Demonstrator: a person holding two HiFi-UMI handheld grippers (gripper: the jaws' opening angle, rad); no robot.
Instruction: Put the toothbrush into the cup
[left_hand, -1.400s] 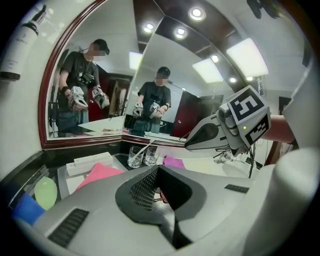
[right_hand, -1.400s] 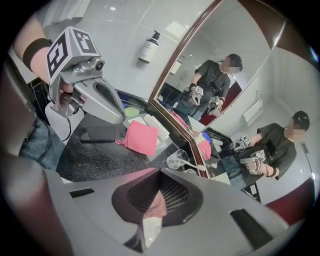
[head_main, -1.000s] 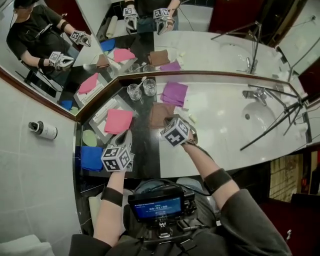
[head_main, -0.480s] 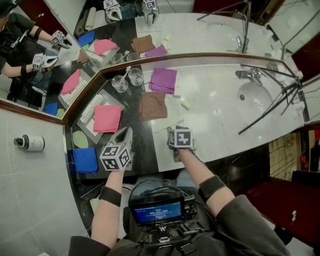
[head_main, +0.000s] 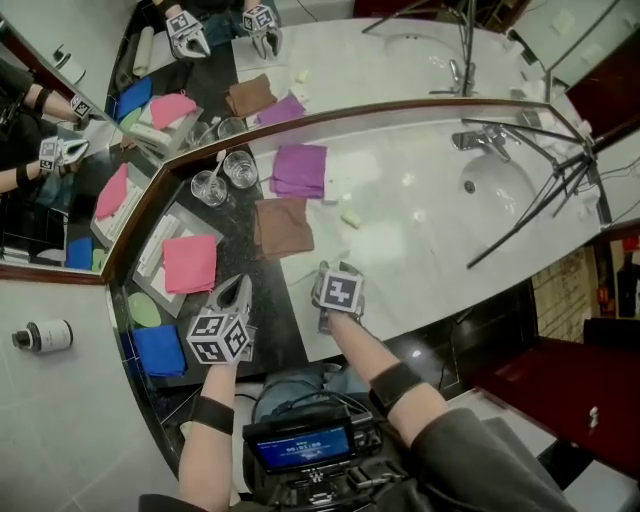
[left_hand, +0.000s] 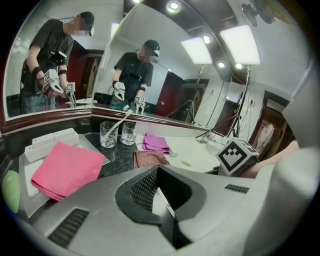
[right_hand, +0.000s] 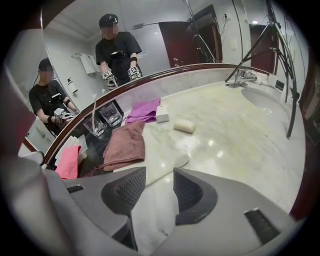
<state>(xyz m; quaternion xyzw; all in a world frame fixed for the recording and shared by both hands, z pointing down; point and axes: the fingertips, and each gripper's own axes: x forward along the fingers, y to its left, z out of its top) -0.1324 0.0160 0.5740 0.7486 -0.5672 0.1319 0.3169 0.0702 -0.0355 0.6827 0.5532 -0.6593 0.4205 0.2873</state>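
Note:
Two clear glass cups stand by the mirror on the dark counter. The left cup (head_main: 209, 188) (left_hand: 107, 135) (right_hand: 95, 125) holds a white toothbrush (head_main: 218, 166) (left_hand: 120, 123) (right_hand: 94, 106), which leans out over its rim. The second cup (head_main: 240, 169) (left_hand: 129, 133) is beside it. My left gripper (head_main: 240, 288) (left_hand: 159, 175) is shut with nothing in it, near the counter's front, well short of the cups. My right gripper (head_main: 328, 278) (right_hand: 159, 180) has just been opening. Its jaws stand apart over the white marble with nothing between them.
A pink cloth (head_main: 190, 263) lies on a white tray (head_main: 150, 262). A brown towel (head_main: 282, 226), a purple towel (head_main: 298, 168) and a bar of soap (head_main: 351, 217) lie farther back. A sink (head_main: 500, 185) with black tripod legs (head_main: 520, 220) is at the right.
Both grippers have come down and back toward the counter's front edge. The right gripper has rolled over, so its marker cube now faces up.

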